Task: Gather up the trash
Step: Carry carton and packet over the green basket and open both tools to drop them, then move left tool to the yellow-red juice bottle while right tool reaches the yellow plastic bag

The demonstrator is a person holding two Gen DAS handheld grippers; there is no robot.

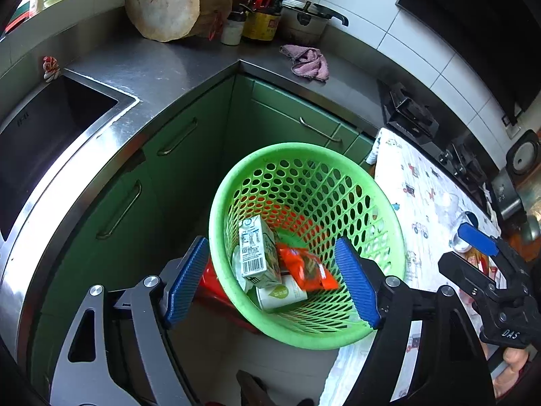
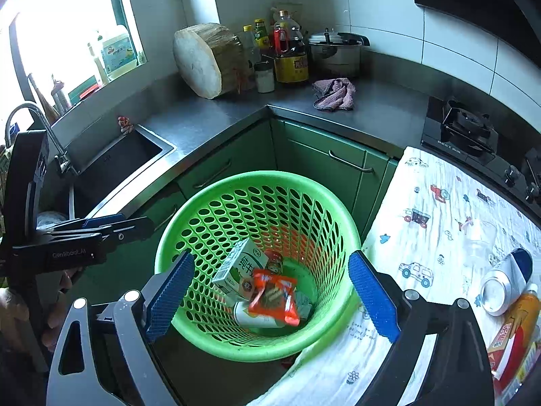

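Note:
A green perforated basket (image 1: 389, 237) (image 2: 189, 237) stands on the floor by the green cabinets. Inside it lie a white and green milk carton (image 1: 257, 253) (image 2: 243, 267), an orange snack wrapper (image 1: 304, 269) (image 2: 274, 299) and a white cup (image 1: 280, 296) (image 2: 250, 318). My left gripper (image 1: 270, 284) hangs open above the basket with nothing between its blue pads. My right gripper (image 2: 270, 301) is also open and empty over the basket. On the printed cloth lie a silver and blue can (image 2: 507, 284) and an orange packet (image 2: 517, 331).
A cloth-covered table (image 2: 422, 237) stands right of the basket. The steel counter (image 1: 162, 74) holds a sink (image 1: 44, 135), a round chopping block (image 1: 162, 0), bottles, a pot (image 2: 334, 50) and a pink rag (image 1: 307, 62). A gas hob (image 2: 463, 128) sits at right.

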